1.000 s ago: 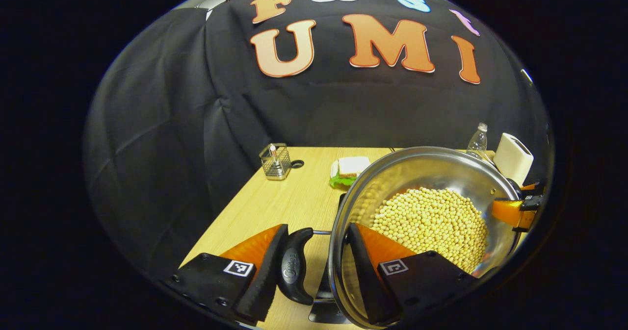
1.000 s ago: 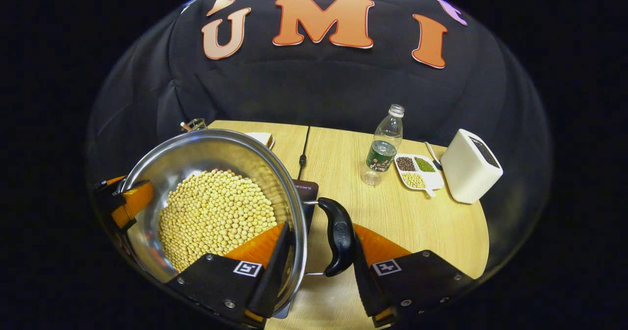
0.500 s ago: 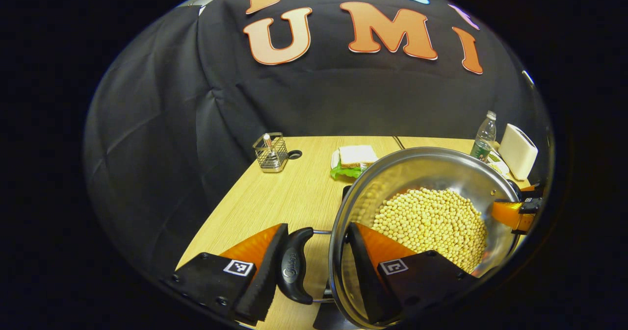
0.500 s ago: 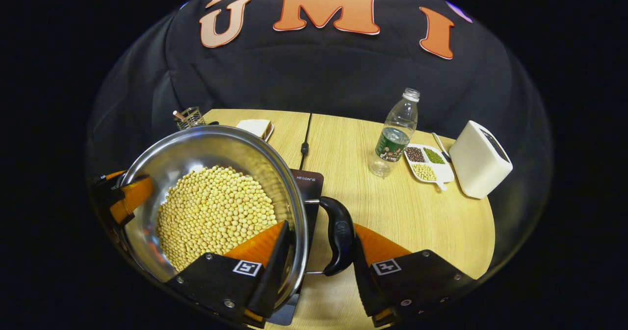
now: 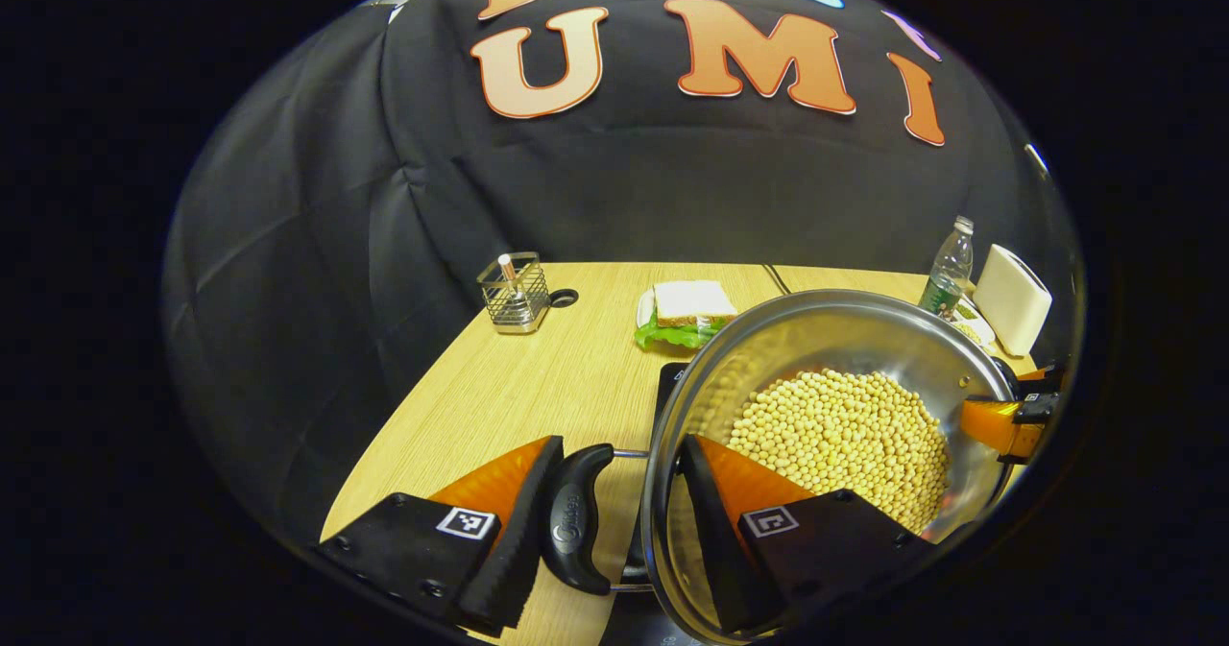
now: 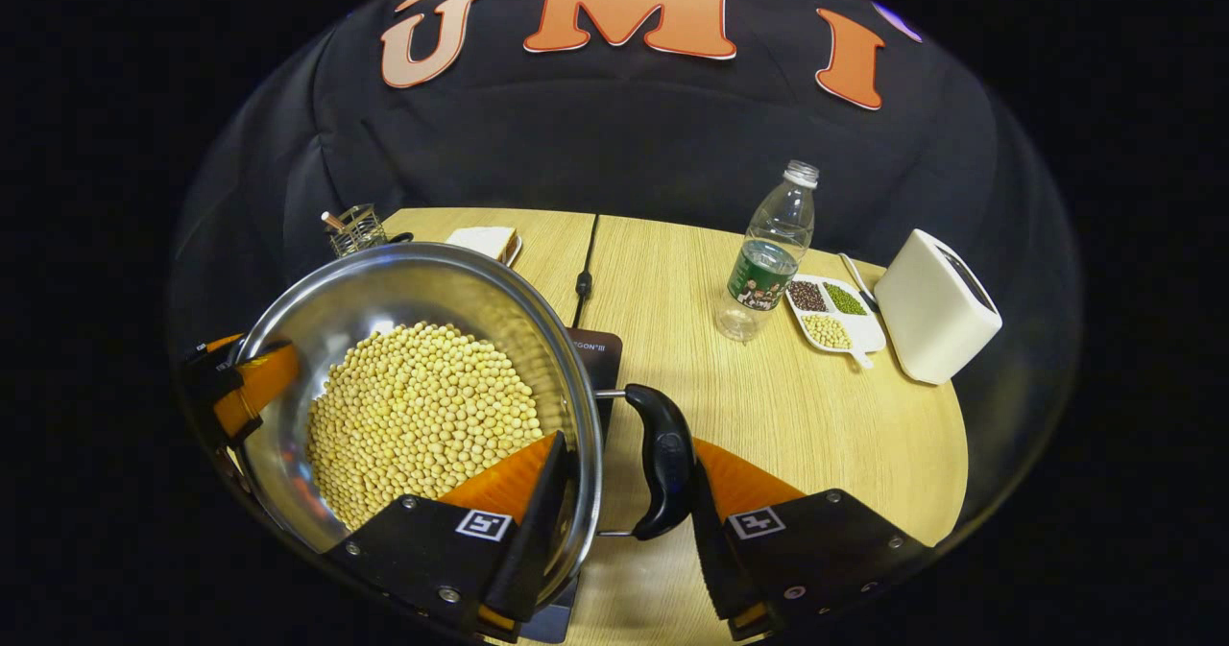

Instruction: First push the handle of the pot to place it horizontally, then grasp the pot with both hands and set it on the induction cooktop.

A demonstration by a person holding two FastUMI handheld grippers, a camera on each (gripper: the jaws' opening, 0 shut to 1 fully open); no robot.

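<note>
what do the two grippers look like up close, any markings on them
The left gripper and the right gripper are built alike: two broad, wedge-shaped jaws that taper toward the tips. Each jaw carries a small square coded marker on its top face near the base, and small round screws sit in the wider base part.

The left gripper [image 5: 614,521] straddles the pot [image 5: 826,339] rim: one finger lies outside against the black handle [image 5: 574,521], the other inside the pot beside the beans [image 5: 845,435]. Both fingers press on the handle and wall between them. Beyond the fingers, a dark cooktop [image 5: 672,377] edge shows under the pot. Farther ahead on the tabletop [image 5: 547,387] sit a sandwich [image 5: 686,310] and a wire holder [image 5: 516,291]. Across the pot, the other gripper [image 5: 1008,420] meets the far rim, with a bottle [image 5: 949,267] and a white box [image 5: 1010,299] behind it.
</note>
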